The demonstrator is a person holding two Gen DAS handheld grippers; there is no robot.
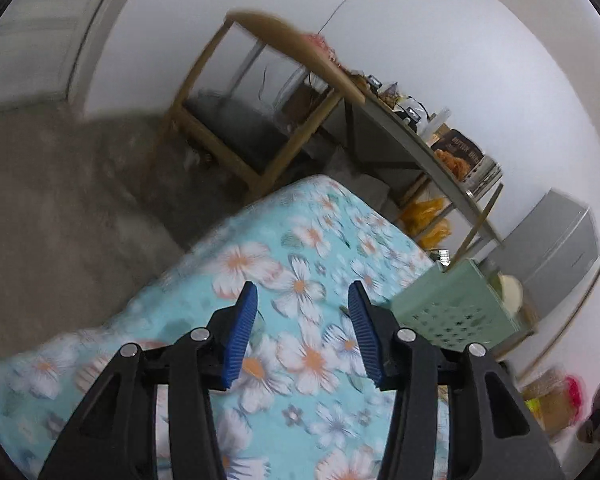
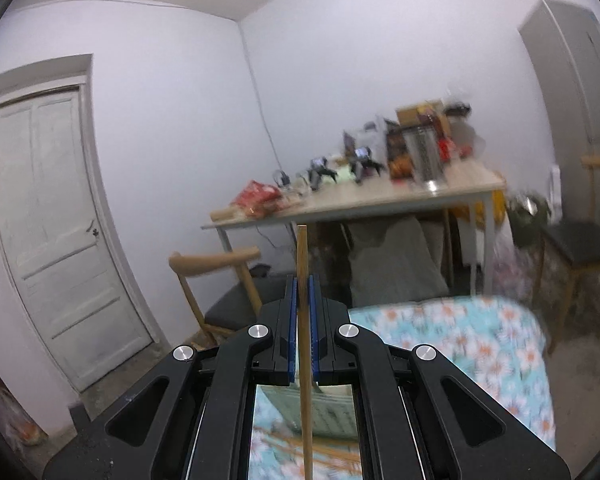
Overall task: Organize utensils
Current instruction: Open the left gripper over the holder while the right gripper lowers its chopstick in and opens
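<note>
Between the ribbed blue pads of the right gripper (image 2: pixel 304 280), a slim wooden chopstick (image 2: pixel 303 264) stands upright, clamped tight above the table's floral blue cloth (image 2: pixel 480 332). Only the left wrist view shows the left gripper (image 1: pixel 302 292), its jaws apart and empty over the same cloth, with a perforated pale-green plastic basket (image 1: pixel 456 308) at the far right holding another wooden stick (image 1: pixel 476 228).

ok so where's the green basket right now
In the left wrist view the green basket sits at the right, on the flowered cloth just beyond the open left gripper, chopsticks sticking up from it.
</note>
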